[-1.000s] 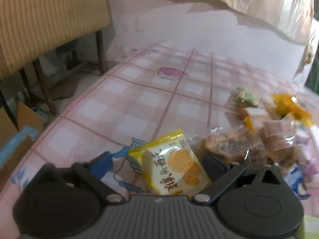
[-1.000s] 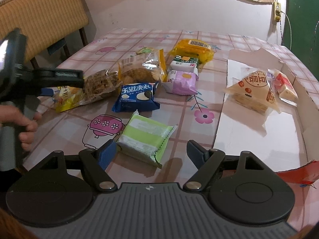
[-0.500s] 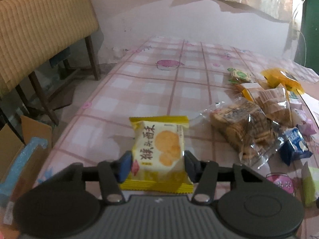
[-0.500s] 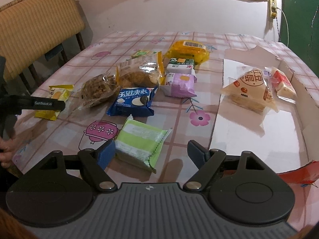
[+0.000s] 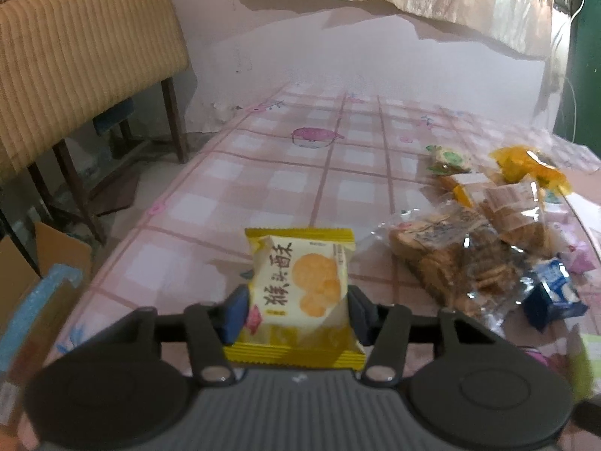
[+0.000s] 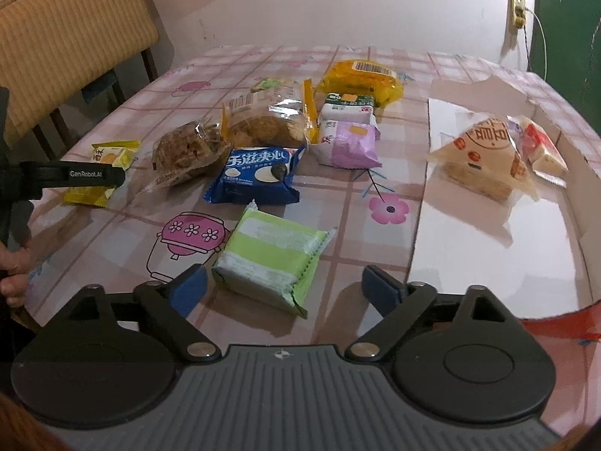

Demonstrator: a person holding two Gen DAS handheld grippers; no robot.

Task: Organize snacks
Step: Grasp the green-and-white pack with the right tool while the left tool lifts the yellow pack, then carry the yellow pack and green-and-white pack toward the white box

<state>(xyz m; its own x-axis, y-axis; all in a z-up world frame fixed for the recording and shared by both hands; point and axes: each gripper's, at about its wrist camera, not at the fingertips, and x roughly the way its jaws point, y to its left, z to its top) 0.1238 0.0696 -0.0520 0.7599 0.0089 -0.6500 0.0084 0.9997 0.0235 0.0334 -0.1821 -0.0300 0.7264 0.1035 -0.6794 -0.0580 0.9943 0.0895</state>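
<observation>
At the table's left edge the left gripper [image 5: 296, 310] is clamped on a yellow biscuit packet [image 5: 300, 282], its pads pressing the packet's two sides near the lower end; the packet stands up between the fingers, printed face toward the camera, top seam tilted away over the pink checked tablecloth [image 5: 233, 203]. From the right wrist view the same packet [image 6: 109, 158] shows at far left, partly behind the gripper's black finger. Next to it lies a clear bag of brown cookies [image 6: 184, 150], then a dark blue sandwich-cookie pack [image 6: 255, 180], with a purple packet [image 6: 347, 143] and an orange bag [image 6: 358, 79] further back. A green-and-white wafer pack [image 6: 270, 259] lies flat just ahead of the right gripper [image 6: 283, 291], nearer its left finger, touched by neither; the jaws are spread wide and opening. At right, a white cardboard tray [image 6: 469, 255] holds a triangular beige pack [image 6: 484, 154] and a red-and-white packet [image 6: 541, 146]
</observation>
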